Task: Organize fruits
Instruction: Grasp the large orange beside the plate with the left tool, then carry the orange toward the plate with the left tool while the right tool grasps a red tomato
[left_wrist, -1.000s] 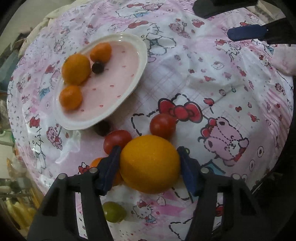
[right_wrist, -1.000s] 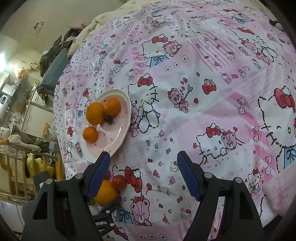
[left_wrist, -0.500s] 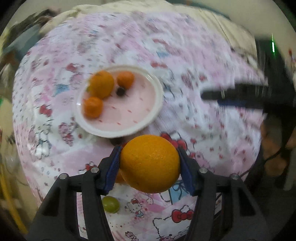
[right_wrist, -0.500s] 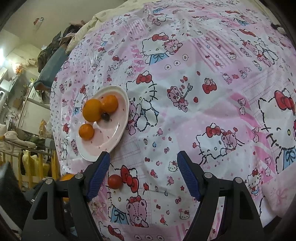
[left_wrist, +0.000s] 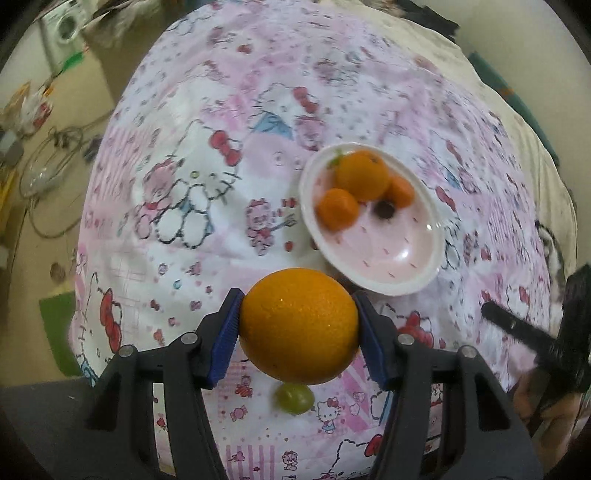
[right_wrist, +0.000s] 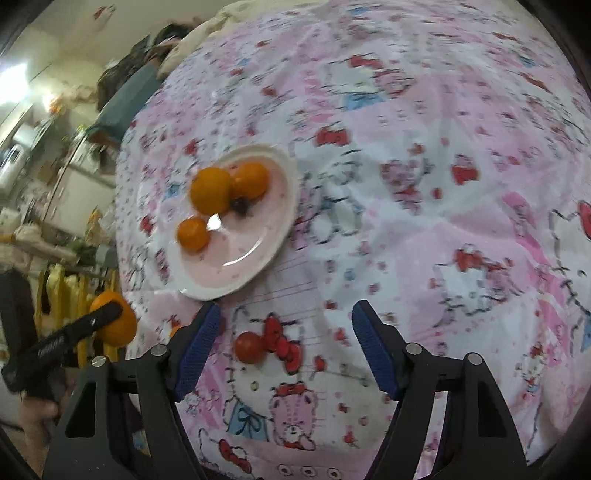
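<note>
A lived-in home: a table (left_wrist: 192, 155) covered with a pink cartoon-cat cloth (right_wrist: 424, 206). A washing machine (left_wrist: 61, 31) stands on one side. Clothes hang on a rack (right_wrist: 62, 280), and cables (left_wrist: 55, 158) trail across the floor (left_wrist: 29, 258).

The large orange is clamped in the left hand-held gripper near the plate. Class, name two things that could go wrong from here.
1. The plate already holds three oranges and a dark fruit; a hard drop of the large orange could knock them off.
2. The right hand-held gripper, jaws closing and empty, is near the red tomato and might nudge it so it rolls across the cloth.
</note>
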